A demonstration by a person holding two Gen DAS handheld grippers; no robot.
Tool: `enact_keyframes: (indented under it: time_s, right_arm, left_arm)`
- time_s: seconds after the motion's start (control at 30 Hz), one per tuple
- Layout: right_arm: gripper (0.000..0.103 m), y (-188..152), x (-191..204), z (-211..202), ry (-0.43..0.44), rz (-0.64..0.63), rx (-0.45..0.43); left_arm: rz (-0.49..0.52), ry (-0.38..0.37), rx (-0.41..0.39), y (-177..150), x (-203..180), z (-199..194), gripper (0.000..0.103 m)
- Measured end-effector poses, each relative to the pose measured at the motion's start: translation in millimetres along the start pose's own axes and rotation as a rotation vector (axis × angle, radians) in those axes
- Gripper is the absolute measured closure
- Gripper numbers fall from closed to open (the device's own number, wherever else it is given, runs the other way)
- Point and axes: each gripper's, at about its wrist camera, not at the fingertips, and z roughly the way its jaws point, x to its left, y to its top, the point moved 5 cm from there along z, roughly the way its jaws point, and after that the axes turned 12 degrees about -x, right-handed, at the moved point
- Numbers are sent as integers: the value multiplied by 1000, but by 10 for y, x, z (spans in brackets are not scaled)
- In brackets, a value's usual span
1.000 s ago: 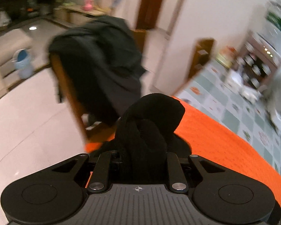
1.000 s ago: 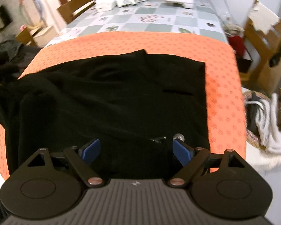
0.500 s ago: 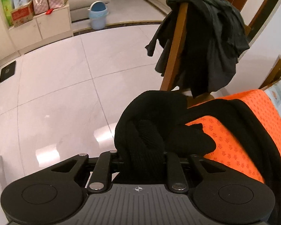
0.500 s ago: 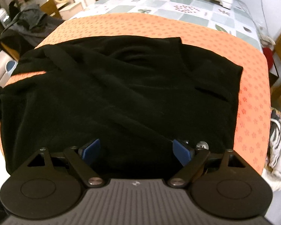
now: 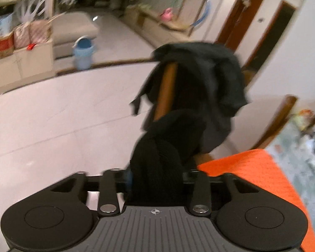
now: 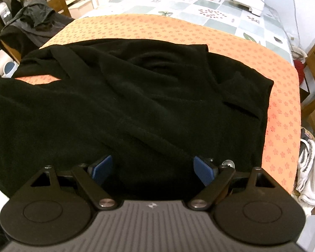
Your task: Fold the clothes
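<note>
A black fleece garment [image 6: 136, 96] lies spread over the orange cloth [image 6: 281, 113] on the table. My right gripper [image 6: 152, 169] is open, its blue pads [image 6: 202, 171] just above the garment's near edge, holding nothing. My left gripper [image 5: 155, 178] is shut on a bunched end of the black garment [image 5: 168, 138], held up beyond the table's left corner; its fingertips are hidden by the fabric. The orange cloth [image 5: 252, 172] shows at the right in the left wrist view.
A wooden chair draped with dark grey clothes [image 5: 201, 79] stands left of the table, also in the right wrist view [image 6: 35, 14]. White boxes [image 6: 245, 2] sit on the far checked tablecloth. A basket of white laundry [image 6: 310, 168] is at the right. A blue bin [image 5: 84, 52] stands on the floor.
My left gripper has swung with the bunched fabric, its view turning from the floor back toward the chair. My right gripper has moved slightly closer over the garment and stays open.
</note>
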Motion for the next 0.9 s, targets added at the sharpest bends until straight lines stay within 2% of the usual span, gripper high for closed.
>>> enact_keyframes:
  time_s: [0.07,0.1,0.13,0.2,0.4,0.5,0.77,0.9]
  right_arm:
    - [14,-19,41,-24,-1,1,-3]
    - [14,-28,66,-37,-1,-2,-4]
    - [14,-37,93,-50,0,-6,-4]
    - [14,-49,148,-88,4,-17,-14]
    - [14,-41,160,-123,19,5,-18]
    - [14,-7,145,-132,23,24,-30]
    - [14,190,166,-191,8,49,-82]
    - [14,349,322,-168,2,53,-102]
  left_arm:
    - [-24,55,29,-93,151,71,48]
    - [-32,78,40,-135,213,97,41]
    - [-20,81,37,-156,220,84,33]
    - [4,86,33,-197,231,59,27]
    - [48,69,72,-291,153,-21,25]
    - [95,37,83,-350,60,-29,25]
    - [256,-91,121,-472,-494,179,25]
    - [346,-171,145,-463,-773,378,25]
